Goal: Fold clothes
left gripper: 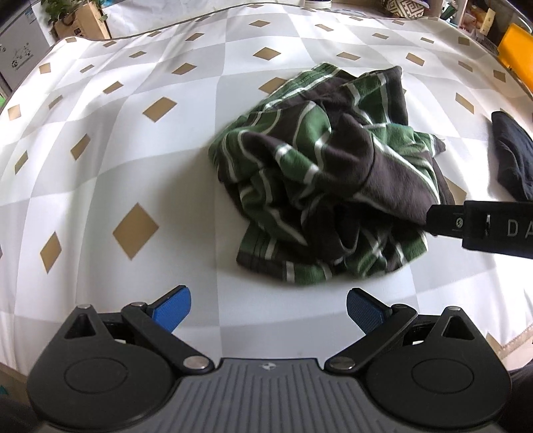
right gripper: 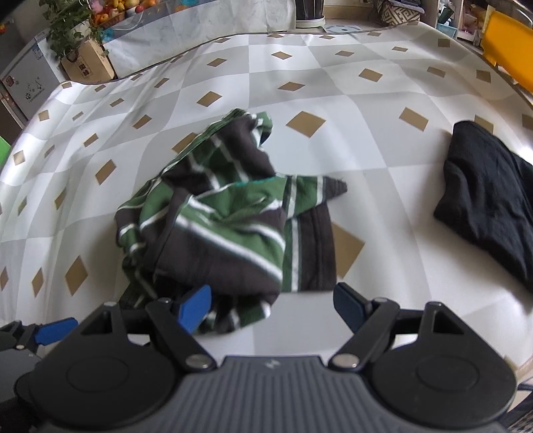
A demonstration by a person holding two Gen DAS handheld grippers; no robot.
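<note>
Striped shirt (left gripper: 326,176) lies crumpled just ahead of our left gripper (left gripper: 268,311) and right gripper (right gripper: 271,308), both spread, holding nothing. Black garment (right gripper: 489,200) further right. We should find a hem corner first.

1. We are in a lived-in home: a table under a checked cloth (right gripper: 333,140) with tan diamonds.
2. At the upper left we see a potted plant (right gripper: 66,30) in a cardboard box (right gripper: 88,65).
3. Beside it, fruit (right gripper: 113,11) sits heaped.
4. A yellow chair (right gripper: 509,63) stands at the upper right.
</note>
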